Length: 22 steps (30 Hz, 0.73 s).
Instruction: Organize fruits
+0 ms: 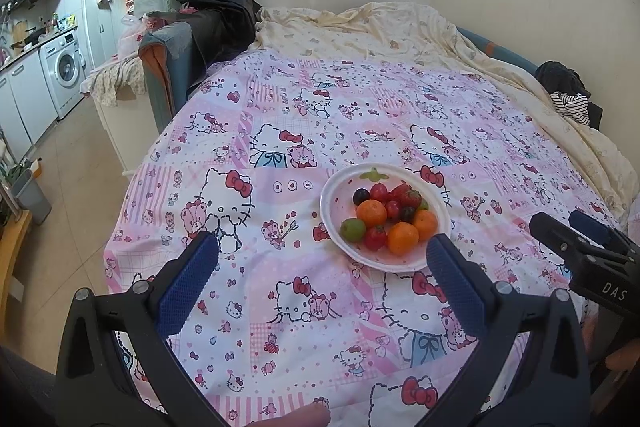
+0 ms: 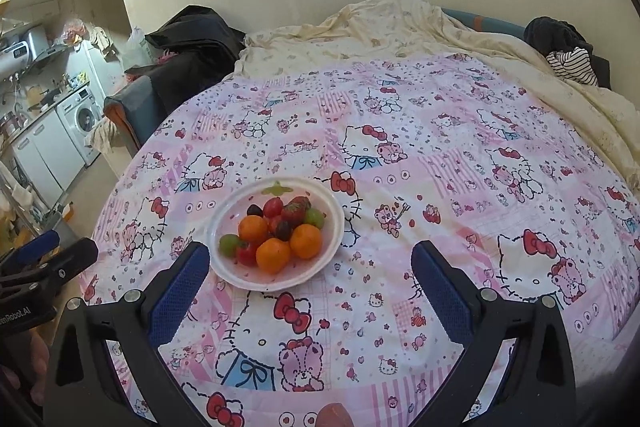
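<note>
both grippers (image 1: 323, 259) (image 2: 310, 267) gape, empty — fruit plate (image 1: 332, 195) (image 2: 336, 227) just ahead.

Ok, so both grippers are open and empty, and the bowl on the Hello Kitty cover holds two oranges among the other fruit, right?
Nearly. The bowl holds three oranges, not two, as the right wrist view shows. Otherwise yes: the left gripper and right gripper are open and empty, and the bowl sits on the Hello Kitty cover.
</note>
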Available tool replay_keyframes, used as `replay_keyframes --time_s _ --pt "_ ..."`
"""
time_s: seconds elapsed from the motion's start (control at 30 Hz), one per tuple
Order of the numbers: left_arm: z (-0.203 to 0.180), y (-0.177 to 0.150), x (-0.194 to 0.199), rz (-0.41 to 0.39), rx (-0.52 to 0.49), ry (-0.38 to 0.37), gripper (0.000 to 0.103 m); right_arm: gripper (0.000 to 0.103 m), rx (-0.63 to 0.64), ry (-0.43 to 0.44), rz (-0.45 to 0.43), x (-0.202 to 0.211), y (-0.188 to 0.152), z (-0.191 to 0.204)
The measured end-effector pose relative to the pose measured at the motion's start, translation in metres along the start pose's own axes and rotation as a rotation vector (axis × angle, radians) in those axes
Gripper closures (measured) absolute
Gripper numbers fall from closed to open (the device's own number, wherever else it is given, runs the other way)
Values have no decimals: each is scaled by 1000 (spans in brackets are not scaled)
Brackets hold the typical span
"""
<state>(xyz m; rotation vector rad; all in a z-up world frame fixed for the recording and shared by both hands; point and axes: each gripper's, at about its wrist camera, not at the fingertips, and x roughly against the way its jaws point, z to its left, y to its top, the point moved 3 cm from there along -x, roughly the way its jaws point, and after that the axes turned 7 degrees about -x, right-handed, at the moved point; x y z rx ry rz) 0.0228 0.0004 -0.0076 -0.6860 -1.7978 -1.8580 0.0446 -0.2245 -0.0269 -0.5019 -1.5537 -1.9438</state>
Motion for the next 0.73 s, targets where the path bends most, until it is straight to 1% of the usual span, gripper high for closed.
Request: replay_keyframes --time_s 0.73 --pt "-2 1 2 -11 -3 -13 0 0 -5 7 -5 2 1 1"
